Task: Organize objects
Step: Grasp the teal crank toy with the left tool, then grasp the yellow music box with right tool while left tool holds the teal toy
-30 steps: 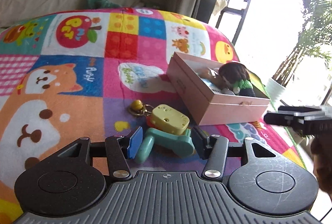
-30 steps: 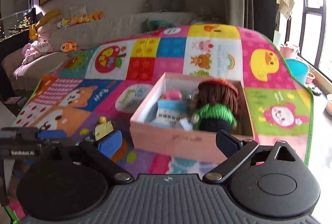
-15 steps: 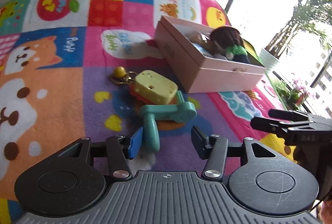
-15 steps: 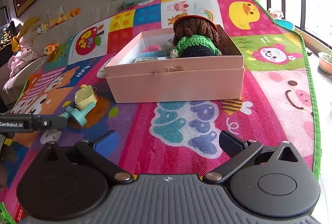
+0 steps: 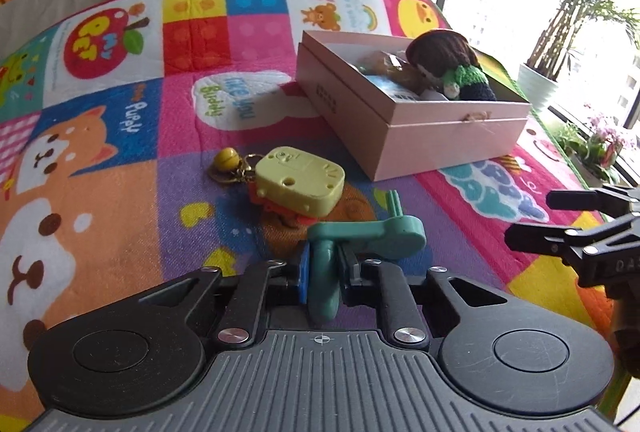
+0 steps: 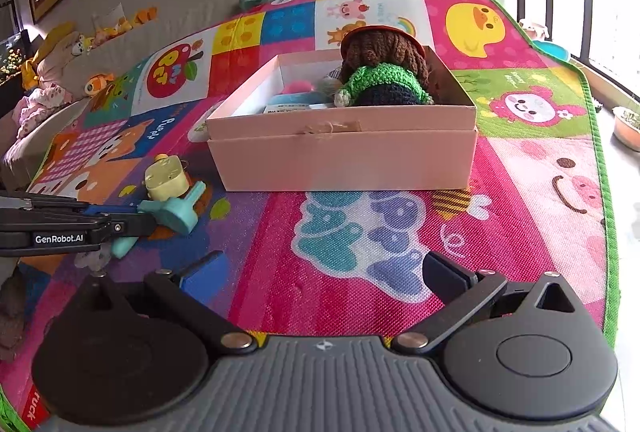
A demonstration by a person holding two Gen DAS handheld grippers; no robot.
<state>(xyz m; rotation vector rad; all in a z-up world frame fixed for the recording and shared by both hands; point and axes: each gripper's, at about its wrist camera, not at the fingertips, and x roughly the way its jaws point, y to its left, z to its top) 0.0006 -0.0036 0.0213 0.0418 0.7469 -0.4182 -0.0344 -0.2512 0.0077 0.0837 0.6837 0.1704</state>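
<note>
Teal plastic toy (image 5: 362,232), L-shaped with round hub and thin prong, lying flat on the play mat (image 5: 120,192) with its handle clamped between the left gripper (image 5: 323,272) pads. Yellow block-shaped keychain toy (image 5: 300,184) with orange underside and small yellow bell (image 5: 225,159), lying just beyond the teal toy at 11 o'clock. Pink open box (image 5: 420,128), at 1 o'clock of the teal toy, holding a crocheted doll (image 5: 452,66) with brown hair and green top, leaning among small items.
</note>
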